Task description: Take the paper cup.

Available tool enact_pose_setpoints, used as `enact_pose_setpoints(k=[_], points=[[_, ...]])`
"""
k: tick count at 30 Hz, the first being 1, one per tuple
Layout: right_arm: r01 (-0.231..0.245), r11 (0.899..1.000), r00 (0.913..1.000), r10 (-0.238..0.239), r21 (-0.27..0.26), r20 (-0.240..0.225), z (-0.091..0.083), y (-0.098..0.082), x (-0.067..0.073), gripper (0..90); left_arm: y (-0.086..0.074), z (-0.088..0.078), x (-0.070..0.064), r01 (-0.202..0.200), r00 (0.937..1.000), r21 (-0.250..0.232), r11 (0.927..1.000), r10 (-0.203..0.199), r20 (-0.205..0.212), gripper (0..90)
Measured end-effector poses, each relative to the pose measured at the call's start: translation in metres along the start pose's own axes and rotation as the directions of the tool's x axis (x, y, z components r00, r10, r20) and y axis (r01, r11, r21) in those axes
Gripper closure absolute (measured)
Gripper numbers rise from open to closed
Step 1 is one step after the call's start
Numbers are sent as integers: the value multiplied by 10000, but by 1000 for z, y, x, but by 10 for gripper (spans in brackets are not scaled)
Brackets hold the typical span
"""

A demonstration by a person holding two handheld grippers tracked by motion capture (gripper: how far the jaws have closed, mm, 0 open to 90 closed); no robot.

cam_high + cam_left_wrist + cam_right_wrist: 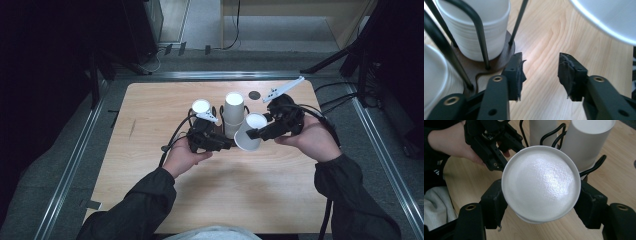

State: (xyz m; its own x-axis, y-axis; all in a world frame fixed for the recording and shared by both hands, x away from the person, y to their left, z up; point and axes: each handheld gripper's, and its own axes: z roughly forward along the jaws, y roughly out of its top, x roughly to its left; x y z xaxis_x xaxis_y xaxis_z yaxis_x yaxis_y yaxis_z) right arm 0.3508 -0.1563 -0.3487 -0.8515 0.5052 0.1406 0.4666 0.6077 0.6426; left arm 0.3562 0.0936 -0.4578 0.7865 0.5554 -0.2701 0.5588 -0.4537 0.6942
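High view: the right gripper [254, 133] holds 1 paper cup [249, 133] clear of the cup rack [227, 141].

Left gripper view: the left gripper [541, 72] gapes empty beside the rack's base.

Right gripper view: the jaws clamp the cup's sides; placing it apparently remains.

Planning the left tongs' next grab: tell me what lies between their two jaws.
Nothing: bare wooden table shows between the left tongs in the left gripper view.
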Motion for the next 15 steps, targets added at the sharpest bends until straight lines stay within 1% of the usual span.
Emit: enact_pose_setpoints(k=[1,3,7,9,11,12,14,15], points=[[119,9999,9999,-118,51,-60,6,-4,3,323,-4,-3,0,-80,9999,5,10000,80,73,488],[230,9997,9996,-229,78,-153,11,-9,7,323,-8,-5,1,-97,9997,57,9999,96,202,467],[291,9993,9990,-282,232,-359,23,-22,11,323,-15,-8,0,-250,9986,236,9994,238,470,431],[306,9993,9983,-294,226,-495,30,-28,12,323,-19,-10,0,-362,9971,273,9990,342,683,412],[321,9992,9973,-304,241,-664,36,-33,13,323,-24,-11,0,-404,9946,279,9988,375,964,405],[342,9991,9969,-323,251,-720,40,-36,13,324,-26,-12,0,-458,9937,236,9987,431,1034,401],[365,9988,9959,-337,323,-835,47,-41,14,324,-30,-13,-1,-589,9931,161,9981,569,1030,376],[376,9988,9954,-347,322,-889,50,-43,14,323,-31,-14,-1,-635,9919,125,9979,617,1114,365]])
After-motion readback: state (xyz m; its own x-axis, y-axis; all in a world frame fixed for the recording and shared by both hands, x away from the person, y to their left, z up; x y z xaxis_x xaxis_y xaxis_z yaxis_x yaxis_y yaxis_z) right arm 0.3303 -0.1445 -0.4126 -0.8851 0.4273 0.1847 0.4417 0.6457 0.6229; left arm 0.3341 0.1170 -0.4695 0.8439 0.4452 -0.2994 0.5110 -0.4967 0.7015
